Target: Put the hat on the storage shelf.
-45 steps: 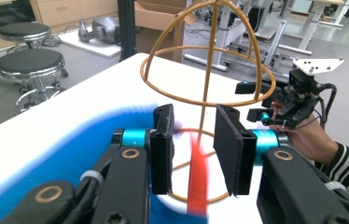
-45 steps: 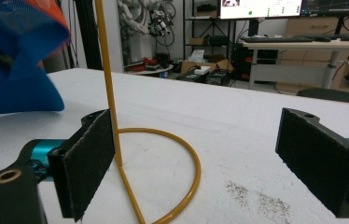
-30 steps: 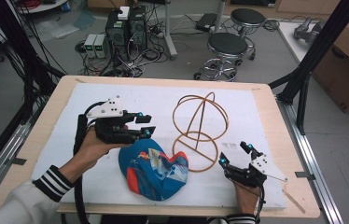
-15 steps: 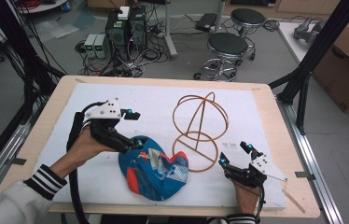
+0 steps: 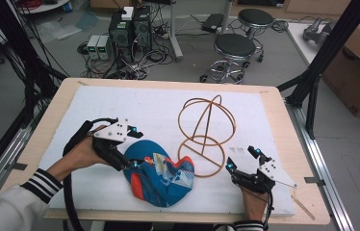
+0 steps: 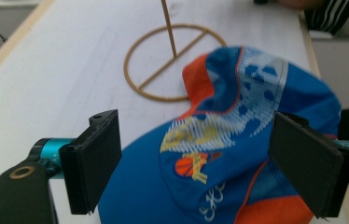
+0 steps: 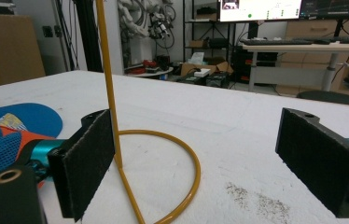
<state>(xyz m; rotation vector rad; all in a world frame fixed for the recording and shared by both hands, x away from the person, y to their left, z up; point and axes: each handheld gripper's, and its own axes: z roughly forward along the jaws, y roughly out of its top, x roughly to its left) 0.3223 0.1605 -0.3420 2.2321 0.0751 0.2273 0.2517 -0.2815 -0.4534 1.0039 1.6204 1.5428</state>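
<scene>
Cloth cap (image 5: 159,177), round wire stand (image 5: 206,130).

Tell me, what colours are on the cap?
The cap is blue with orange and white; the left gripper view shows it best.

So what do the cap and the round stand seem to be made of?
The cap looks like soft printed fabric, matte: it sags and folds, with blue and orange panels. The stand looks like thin bent rod, tan and smooth, perhaps painted metal or rattan; the look leaves it open.

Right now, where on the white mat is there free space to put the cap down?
Free: the white mat behind the left gripper, left of the wire stand. Crowded: the near middle, between cap, stand base and right gripper.
</scene>
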